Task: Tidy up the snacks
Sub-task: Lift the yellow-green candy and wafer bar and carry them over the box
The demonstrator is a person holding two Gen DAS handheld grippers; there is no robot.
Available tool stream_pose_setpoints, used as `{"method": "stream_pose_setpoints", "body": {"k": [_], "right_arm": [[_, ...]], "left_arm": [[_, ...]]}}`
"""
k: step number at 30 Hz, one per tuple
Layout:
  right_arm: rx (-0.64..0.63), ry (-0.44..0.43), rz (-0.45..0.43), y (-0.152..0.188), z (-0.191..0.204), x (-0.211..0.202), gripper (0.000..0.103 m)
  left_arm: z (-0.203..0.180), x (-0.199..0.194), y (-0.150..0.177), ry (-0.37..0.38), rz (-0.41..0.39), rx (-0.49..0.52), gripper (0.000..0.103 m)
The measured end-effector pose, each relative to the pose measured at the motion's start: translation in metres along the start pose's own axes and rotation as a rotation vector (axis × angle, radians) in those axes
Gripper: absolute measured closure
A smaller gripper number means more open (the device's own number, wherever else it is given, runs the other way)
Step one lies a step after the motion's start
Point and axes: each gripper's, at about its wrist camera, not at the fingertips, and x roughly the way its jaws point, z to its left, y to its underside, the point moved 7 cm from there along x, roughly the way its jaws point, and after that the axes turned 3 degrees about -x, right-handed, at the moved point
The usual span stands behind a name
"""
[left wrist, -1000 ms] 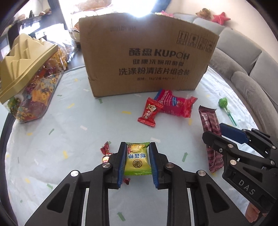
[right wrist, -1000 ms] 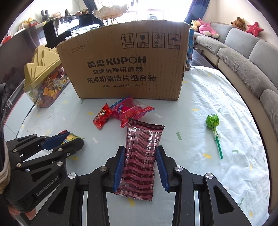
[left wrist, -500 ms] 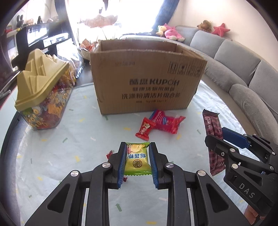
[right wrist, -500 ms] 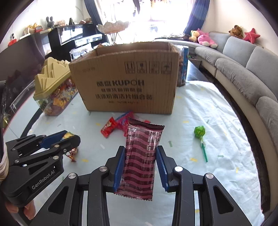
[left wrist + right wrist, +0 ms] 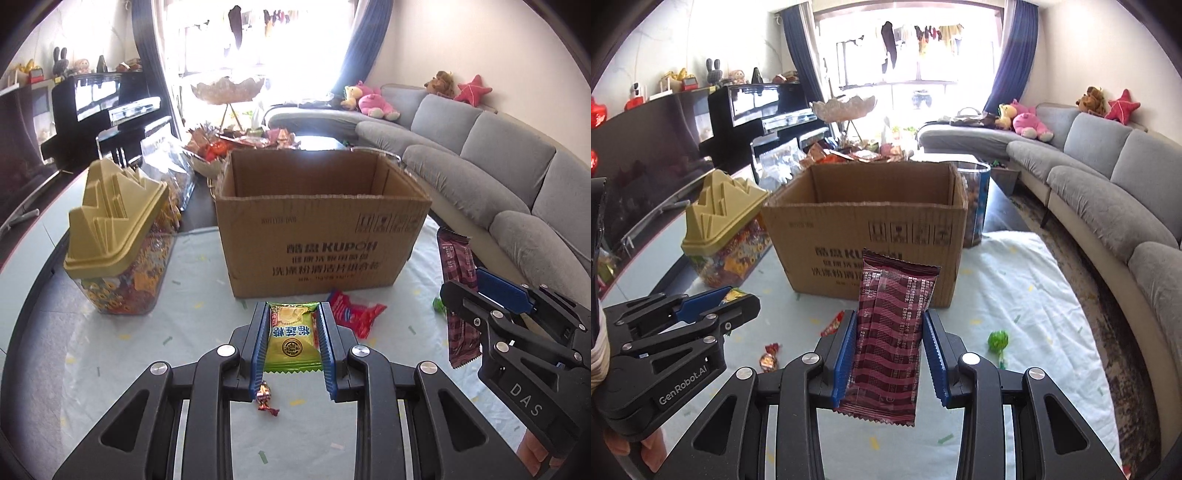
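While left tool (image 5: 293, 341) clamps green packet (image 5: 291, 345), right tool (image 5: 890, 354) clamps maroon bar (image 5: 892, 332), cardboard box (image 5: 321, 243) reads KUPOH

Your left wrist camera looking forward over the table (image 5: 110, 354), raised, facing the open cardboard box (image 5: 321, 236) from near, your right wrist camera alongside, same heading, both sharing box, crown-lidded jar (image 5: 727, 236), sofa (image 5: 1108, 192).

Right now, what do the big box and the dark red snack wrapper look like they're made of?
Cardboard box: corrugated brown cardboard, matte; ragged torn top edge and printed shipping symbols.
Dark red snack wrapper, clamped in the right gripper: probably thin plastic film, glossy, with zigzag-crimped ends.
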Motion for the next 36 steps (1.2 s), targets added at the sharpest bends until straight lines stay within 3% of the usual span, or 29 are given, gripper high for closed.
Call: {"method": "stream_pose_setpoints", "body": {"k": [20,36], "right_arm": [[-0.022,0.019,-0.148,-0.090,-0.009,-0.008,0.066],[-0.031,0.029,-0.160,-0.134,-0.020,0.030,0.066]], "left_arm": [[-0.005,-0.010,-0.088,-0.033,-0.130,0.012,0.077],[-0.001,0.036,-0.135,-0.036,-0.130,0.019,0.077]]}}
